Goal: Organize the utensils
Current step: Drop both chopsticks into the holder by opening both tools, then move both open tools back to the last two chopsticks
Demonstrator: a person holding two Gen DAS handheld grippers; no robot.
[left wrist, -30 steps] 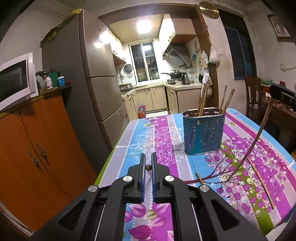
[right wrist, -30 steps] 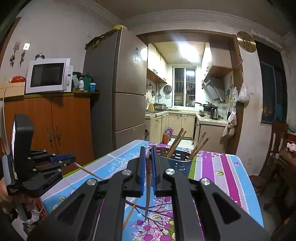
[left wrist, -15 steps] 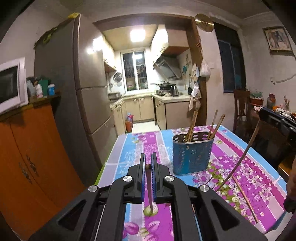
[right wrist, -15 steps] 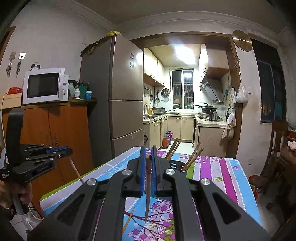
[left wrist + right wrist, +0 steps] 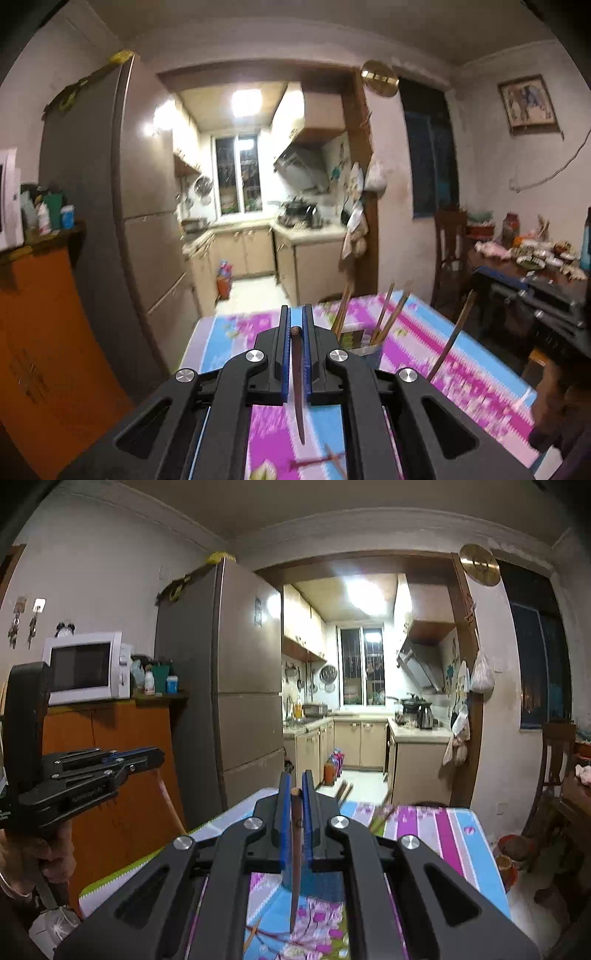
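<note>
My left gripper [image 5: 296,325] is shut on a brown chopstick [image 5: 297,384] that hangs down between its fingers, raised above the floral tablecloth [image 5: 417,354]. My right gripper [image 5: 294,790] is shut on another chopstick [image 5: 294,864], also hanging down. The blue perforated utensil holder [image 5: 325,886] with several chopsticks sits on the table, mostly hidden behind each gripper; its chopstick tops [image 5: 388,317] show in the left wrist view. The left gripper also shows at the left of the right wrist view [image 5: 155,755], and the right gripper at the right of the left wrist view [image 5: 476,275].
A loose chopstick [image 5: 332,459] lies on the cloth near me. A grey fridge [image 5: 225,686] and orange cabinet [image 5: 110,760] with a microwave [image 5: 86,668] stand left of the table. A wooden chair [image 5: 448,254] and a cluttered side table [image 5: 528,258] stand at the right.
Both grippers have risen and tilted up with their chopsticks. The holder has sunk lower in both views and is now largely behind the fingers.
</note>
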